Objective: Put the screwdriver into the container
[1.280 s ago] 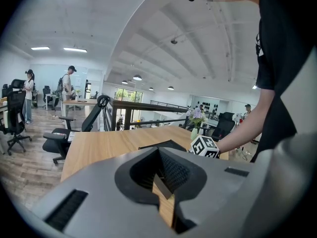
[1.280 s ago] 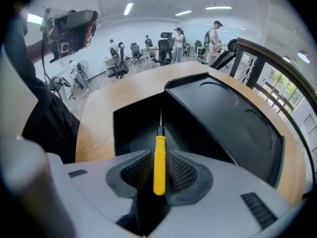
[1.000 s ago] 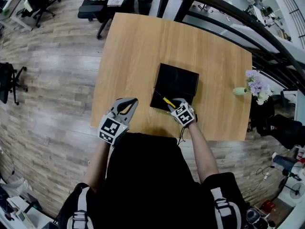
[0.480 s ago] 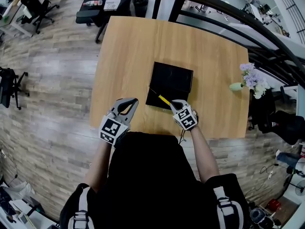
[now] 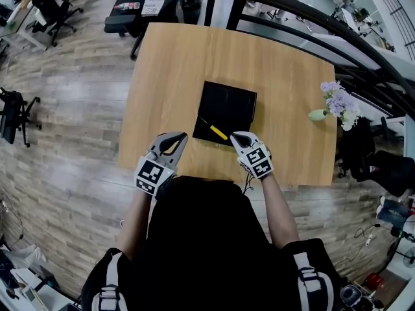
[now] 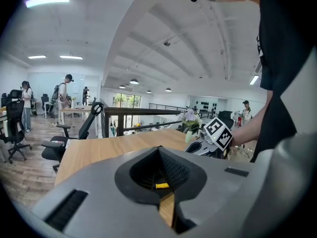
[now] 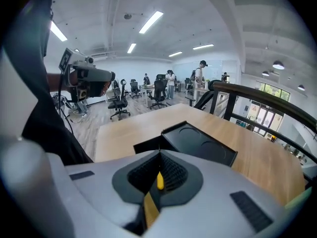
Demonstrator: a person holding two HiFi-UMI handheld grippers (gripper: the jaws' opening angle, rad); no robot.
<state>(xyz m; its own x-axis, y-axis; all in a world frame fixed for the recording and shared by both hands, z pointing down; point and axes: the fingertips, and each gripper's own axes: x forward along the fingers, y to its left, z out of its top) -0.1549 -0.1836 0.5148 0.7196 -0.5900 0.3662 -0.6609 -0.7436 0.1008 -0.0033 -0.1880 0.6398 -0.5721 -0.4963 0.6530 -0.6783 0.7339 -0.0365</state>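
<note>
The black container (image 5: 228,105) sits on the wooden table (image 5: 172,63), a little past my right gripper. A screwdriver with a yellow handle (image 5: 217,132) lies slanted in the container's near-left part, its thin shaft pointing to the far left. My right gripper (image 5: 235,135) is just behind the handle's end, apart from it, jaws together and empty. In the right gripper view the container (image 7: 198,144) is ahead and the yellow handle (image 7: 159,181) shows through the gap behind the closed tips (image 7: 159,151). My left gripper (image 5: 178,137) hovers shut over the near table edge.
A small vase of pale flowers (image 5: 337,105) stands near the table's right edge. A dark railing (image 5: 311,24) runs behind the table at the far right. An office chair (image 5: 139,5) stands off the far left corner.
My right gripper has drawn back toward me from the screwdriver, which stays lying in the container with more of its handle showing. The left gripper has not moved.
</note>
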